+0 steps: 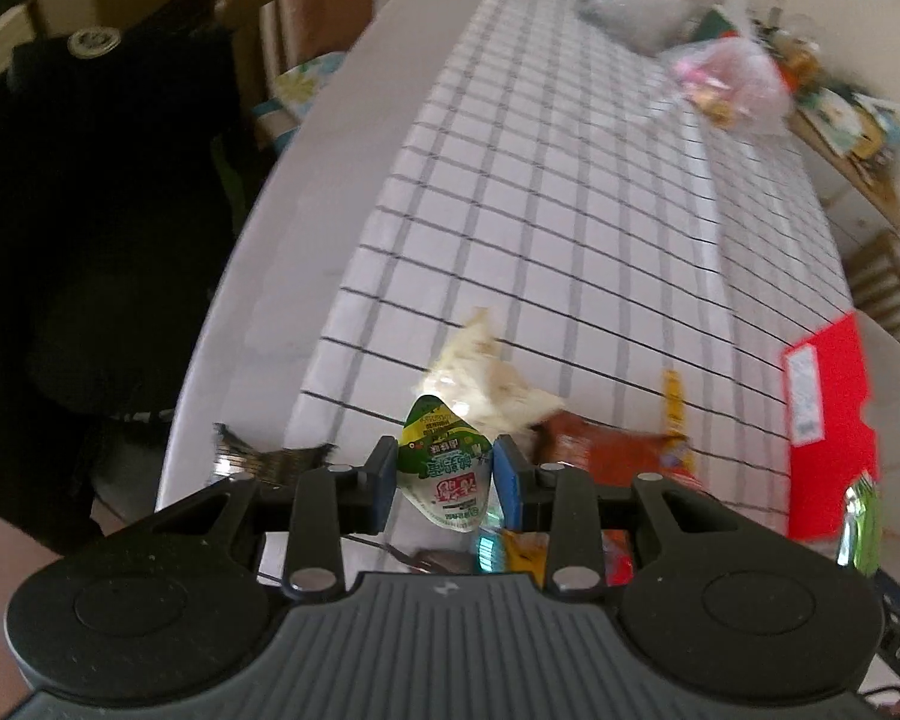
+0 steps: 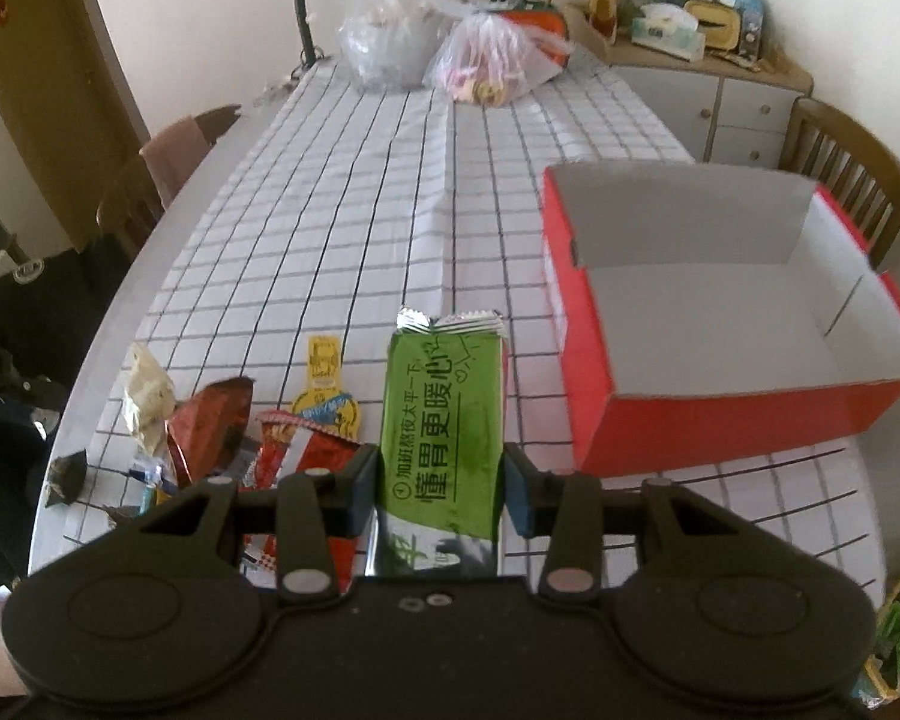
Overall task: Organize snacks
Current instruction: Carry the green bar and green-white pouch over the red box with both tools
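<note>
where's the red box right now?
In the right wrist view the red box sits open and empty on the checked tablecloth, right of the green packet held in the right gripper. A wooden chair stands behind it.

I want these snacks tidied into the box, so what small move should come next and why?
Probably carry the green packet in the right gripper over the open red box and let go. The jaws already clamp it, and the box is empty.
</note>
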Tool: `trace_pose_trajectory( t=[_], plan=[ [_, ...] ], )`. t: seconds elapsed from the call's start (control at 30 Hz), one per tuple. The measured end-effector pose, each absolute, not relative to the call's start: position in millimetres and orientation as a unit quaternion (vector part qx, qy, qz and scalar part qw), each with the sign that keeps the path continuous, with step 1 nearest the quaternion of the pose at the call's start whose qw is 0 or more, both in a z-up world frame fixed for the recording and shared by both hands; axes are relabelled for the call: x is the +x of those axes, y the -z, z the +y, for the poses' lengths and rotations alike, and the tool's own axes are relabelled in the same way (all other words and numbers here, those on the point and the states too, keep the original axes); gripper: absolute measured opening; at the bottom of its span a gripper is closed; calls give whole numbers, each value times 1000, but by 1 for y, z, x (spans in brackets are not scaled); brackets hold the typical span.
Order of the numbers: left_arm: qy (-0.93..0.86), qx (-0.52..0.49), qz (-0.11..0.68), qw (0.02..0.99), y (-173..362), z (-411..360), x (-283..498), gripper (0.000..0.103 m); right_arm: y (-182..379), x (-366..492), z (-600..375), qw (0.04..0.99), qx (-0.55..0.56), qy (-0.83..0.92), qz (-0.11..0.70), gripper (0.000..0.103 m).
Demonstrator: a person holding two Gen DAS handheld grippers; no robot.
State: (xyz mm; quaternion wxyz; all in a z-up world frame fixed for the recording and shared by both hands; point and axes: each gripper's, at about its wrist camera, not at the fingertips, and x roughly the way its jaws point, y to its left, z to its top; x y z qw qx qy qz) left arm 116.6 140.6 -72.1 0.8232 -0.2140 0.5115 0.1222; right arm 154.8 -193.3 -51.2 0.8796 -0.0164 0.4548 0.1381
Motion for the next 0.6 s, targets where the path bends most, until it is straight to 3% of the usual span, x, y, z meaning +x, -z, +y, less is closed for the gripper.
trace_pose_trajectory(
  t=[0.6],
  plan=[
    [27, -127, 488, 863, 8, -13, 161, 33, 6, 192, -292, 904, 3, -104, 415, 41]
  ],
)
